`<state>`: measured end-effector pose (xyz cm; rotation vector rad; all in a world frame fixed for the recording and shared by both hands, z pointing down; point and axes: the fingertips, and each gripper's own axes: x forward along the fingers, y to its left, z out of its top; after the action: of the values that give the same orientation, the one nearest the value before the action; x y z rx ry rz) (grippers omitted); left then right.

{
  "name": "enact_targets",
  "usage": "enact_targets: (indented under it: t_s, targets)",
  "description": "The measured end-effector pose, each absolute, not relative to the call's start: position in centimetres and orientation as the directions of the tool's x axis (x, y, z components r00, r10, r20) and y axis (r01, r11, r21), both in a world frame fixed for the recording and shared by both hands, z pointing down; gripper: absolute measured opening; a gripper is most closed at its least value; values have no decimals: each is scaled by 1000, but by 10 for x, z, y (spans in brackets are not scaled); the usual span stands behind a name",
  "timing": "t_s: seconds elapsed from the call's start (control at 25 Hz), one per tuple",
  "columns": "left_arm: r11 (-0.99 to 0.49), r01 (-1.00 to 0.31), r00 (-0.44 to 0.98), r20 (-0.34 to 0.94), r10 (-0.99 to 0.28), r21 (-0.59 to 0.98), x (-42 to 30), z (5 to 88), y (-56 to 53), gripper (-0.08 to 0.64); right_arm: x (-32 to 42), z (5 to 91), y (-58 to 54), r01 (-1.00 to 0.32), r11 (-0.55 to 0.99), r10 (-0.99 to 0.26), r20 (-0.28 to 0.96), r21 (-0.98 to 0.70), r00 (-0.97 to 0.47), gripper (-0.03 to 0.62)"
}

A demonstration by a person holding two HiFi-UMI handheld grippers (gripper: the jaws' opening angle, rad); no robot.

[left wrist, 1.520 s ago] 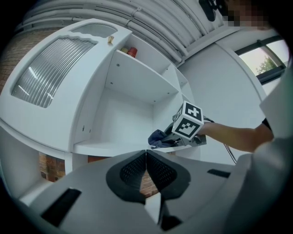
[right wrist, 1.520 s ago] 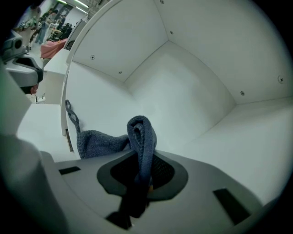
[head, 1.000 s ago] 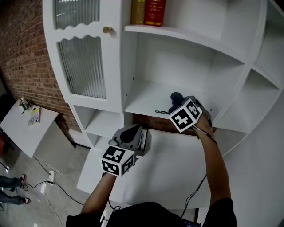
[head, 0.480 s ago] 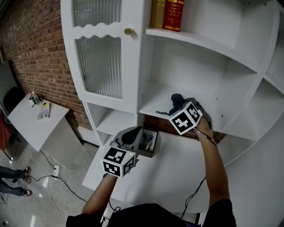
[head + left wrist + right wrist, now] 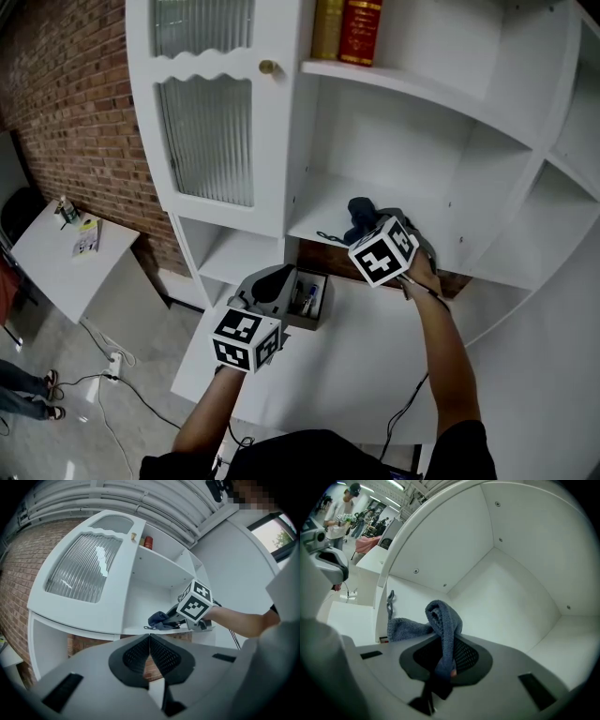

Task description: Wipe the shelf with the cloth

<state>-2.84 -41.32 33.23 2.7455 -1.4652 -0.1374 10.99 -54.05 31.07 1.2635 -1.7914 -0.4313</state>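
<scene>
A dark blue cloth (image 5: pixel 358 218) lies bunched on the white shelf board (image 5: pixel 323 208) in the middle bay of the cabinet. My right gripper (image 5: pixel 367 229) is shut on the cloth; in the right gripper view the cloth (image 5: pixel 443 629) folds up out of the closed jaws and trails left across the shelf (image 5: pixel 412 603). My left gripper (image 5: pixel 275 284) hangs lower, over the white desk, jaws pressed together with nothing in them. The left gripper view shows the cloth (image 5: pixel 159 619) and the right gripper's marker cube (image 5: pixel 197 603) on the shelf ahead.
A ribbed-glass cabinet door (image 5: pixel 206 141) with a brass knob (image 5: pixel 267 67) stands left of the bay. Two books (image 5: pixel 347 30) sit on the shelf above. A small open box (image 5: pixel 306 299) holding pens rests on the desk (image 5: pixel 337 366) under the shelf. Brick wall (image 5: pixel 75 112) at left.
The right gripper has slid the cloth a little leftward along the shelf. The left gripper has stayed roughly where it was; the head view has shifted.
</scene>
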Motion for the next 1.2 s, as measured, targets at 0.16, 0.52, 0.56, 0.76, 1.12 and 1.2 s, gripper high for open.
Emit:
enact_targets:
  t_s: [0.16, 0.52, 0.56, 0.76, 1.12, 1.2]
  targets:
    - [-564, -823, 560, -68, -825, 64, -28, 331, -409, 17, 108, 309, -531, -590, 425, -885, 451, 687, -112, 67]
    - [-583, -810, 579, -71, -812, 58, -29, 327, -392, 17, 100, 302, -495, -647, 437, -883, 434, 625, -177, 67]
    - [-586, -808, 582, -71, -810, 56, -30, 327, -390, 17, 100, 301, -490, -659, 436, -884, 429, 613, -186, 67]
    - [-603, -796, 599, -70, -797, 48, -30, 324, -376, 17, 103, 295, -467, -718, 388, -910, 365, 578, -198, 67]
    - [-639, -767, 634, -79, -769, 67, -28, 323, -345, 17, 102, 299, -421, -800, 331, -935, 290, 501, -205, 69]
    - [-650, -757, 646, -77, -760, 65, -26, 324, -338, 17, 103, 300, -411, -821, 316, -940, 276, 476, -202, 67]
